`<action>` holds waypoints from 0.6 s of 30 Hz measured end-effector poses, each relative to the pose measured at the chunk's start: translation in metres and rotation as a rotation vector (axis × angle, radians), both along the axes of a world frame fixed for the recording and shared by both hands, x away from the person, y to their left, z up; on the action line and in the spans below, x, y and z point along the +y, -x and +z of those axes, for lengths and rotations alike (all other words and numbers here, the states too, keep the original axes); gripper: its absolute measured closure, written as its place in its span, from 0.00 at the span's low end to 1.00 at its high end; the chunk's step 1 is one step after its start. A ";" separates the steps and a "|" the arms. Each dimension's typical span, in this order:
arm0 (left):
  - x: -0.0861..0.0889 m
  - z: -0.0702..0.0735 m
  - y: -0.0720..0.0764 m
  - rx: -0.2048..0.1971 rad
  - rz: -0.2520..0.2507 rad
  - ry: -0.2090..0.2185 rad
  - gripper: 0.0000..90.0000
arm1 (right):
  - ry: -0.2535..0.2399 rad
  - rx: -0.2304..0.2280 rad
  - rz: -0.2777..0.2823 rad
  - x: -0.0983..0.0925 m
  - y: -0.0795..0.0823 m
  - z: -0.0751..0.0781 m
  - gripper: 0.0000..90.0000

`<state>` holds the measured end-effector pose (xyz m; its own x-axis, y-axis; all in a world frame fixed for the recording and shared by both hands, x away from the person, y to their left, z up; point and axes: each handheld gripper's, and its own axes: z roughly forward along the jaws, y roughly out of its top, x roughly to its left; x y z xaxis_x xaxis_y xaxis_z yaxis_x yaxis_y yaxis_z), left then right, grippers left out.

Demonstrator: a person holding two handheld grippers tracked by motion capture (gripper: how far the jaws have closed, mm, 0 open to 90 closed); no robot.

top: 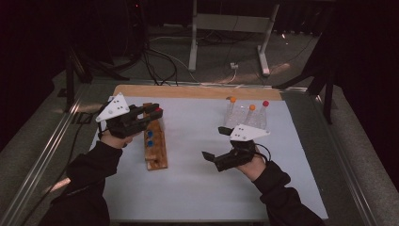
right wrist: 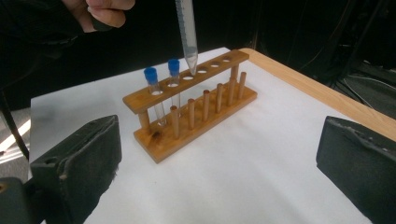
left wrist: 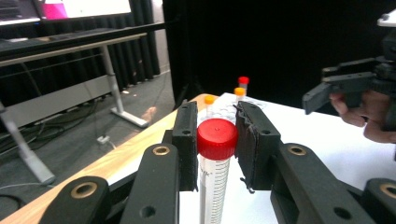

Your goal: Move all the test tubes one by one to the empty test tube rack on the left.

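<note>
A wooden tube rack (top: 155,146) (right wrist: 196,105) lies on the white sheet, left of centre, with two blue-capped tubes (top: 149,137) (right wrist: 152,91) standing in it. My left gripper (top: 153,112) (left wrist: 215,144) is shut on a red-capped tube (left wrist: 215,154) just under its cap. The tube hangs upright, its pointed tip (right wrist: 191,60) just above an open hole in the rack's top bar. My right gripper (top: 212,142) (right wrist: 219,163) stands open right of the rack, nothing between its pads.
Three more tubes, two orange-capped (top: 232,110) (left wrist: 239,92) and one red-capped (top: 264,113) (left wrist: 243,81), stand at the sheet's far right. A wooden strip (top: 197,92) edges the table's far side. Desk legs (top: 228,37) and cables lie on the floor beyond.
</note>
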<state>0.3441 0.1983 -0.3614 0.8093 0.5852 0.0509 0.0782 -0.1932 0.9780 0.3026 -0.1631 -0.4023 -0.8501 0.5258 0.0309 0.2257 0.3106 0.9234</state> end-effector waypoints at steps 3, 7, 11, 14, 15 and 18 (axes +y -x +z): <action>0.007 0.000 -0.002 -0.006 0.021 -0.016 0.80 | 0.001 -0.004 0.000 -0.001 -0.001 -0.001 0.00; 0.017 -0.003 -0.005 0.001 0.048 -0.011 0.80 | 0.005 -0.005 0.006 -0.002 0.000 -0.003 0.00; 0.025 -0.008 -0.009 0.014 0.076 0.002 0.80 | 0.000 0.000 0.007 -0.003 -0.001 -0.003 0.00; 0.029 -0.012 -0.011 0.023 0.092 -0.003 0.80 | -0.001 -0.002 0.007 -0.003 -0.001 -0.003 0.00; 0.031 -0.013 -0.011 0.026 0.096 -0.003 0.80 | -0.001 -0.001 0.009 -0.004 -0.001 -0.003 0.00; 0.036 -0.018 -0.013 0.035 0.112 0.006 0.80 | -0.007 0.006 0.029 -0.004 -0.001 -0.003 0.00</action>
<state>0.3570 0.2338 -0.3795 0.7400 0.6723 0.0198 0.1333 -0.1754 0.9754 0.3038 -0.1673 -0.4057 -0.8647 0.5007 0.0399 0.2226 0.3107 0.9241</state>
